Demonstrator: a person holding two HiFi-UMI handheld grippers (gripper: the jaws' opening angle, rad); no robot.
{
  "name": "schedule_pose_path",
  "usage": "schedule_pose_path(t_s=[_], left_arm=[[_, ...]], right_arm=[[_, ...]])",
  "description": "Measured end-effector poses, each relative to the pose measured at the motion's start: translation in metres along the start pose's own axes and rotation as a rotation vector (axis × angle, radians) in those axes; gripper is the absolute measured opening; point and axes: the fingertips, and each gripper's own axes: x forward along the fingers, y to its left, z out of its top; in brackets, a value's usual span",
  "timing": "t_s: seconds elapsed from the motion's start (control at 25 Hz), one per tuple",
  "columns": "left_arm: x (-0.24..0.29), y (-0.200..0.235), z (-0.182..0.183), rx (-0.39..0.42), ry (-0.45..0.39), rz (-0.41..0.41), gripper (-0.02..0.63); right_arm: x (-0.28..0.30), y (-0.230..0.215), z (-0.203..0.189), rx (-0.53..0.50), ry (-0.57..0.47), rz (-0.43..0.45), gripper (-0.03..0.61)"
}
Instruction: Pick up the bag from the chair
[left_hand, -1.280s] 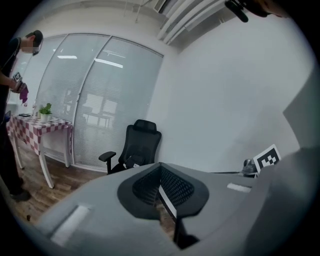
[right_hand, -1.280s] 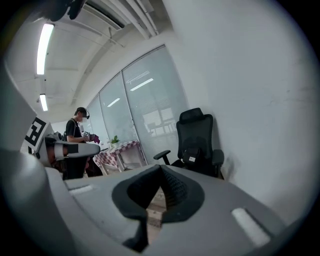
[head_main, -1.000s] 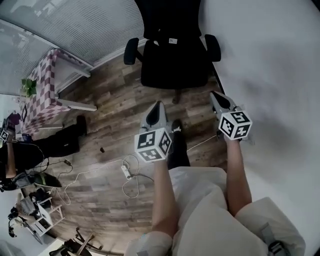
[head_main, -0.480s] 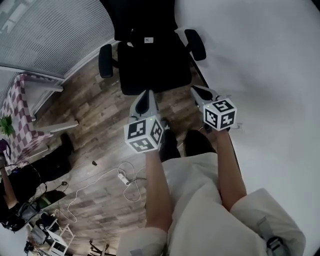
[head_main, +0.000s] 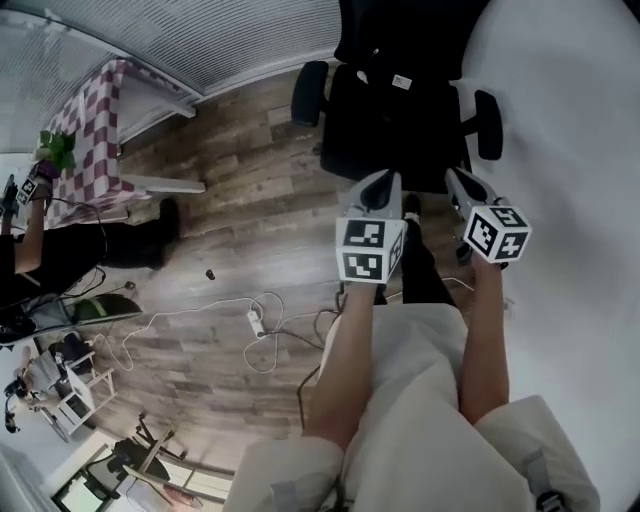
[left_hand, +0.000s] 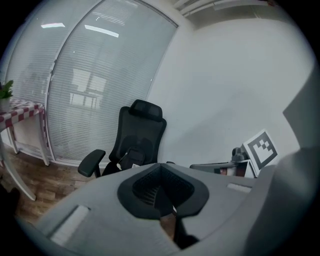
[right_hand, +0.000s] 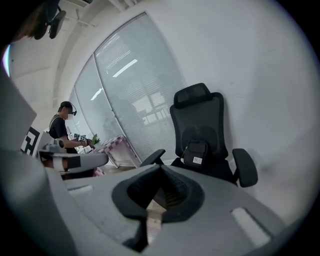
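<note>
The left hand-held gripper (head_main: 383, 181) and right hand-held gripper (head_main: 461, 180) are both closed and empty. The bag (right_hand: 196, 151) sits ahead of them on the chair (head_main: 392, 130), against its backrest. Reaching it with the jaws closed would likely just shove the bag or roll the chair away.

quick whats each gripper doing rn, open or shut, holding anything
Left gripper: shut, jaws together, holding nothing.
Right gripper: shut, jaws together, holding nothing.
</note>
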Motion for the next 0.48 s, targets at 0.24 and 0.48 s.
schedule_pose_path(t_s=[0.24, 0.48], left_arm=[[0.022, 0.029, 0.016, -0.041, -0.016, 0.100, 0.006], [0.028, 0.063, 0.049, -0.073, -0.035, 0.181, 0.006]], right_arm=[[0.051, -0.010, 0.032, -0.057, 0.011, 0.074, 0.000], [0.097, 0.018, 0.072, -0.083, -0.007, 0.203, 0.000]])
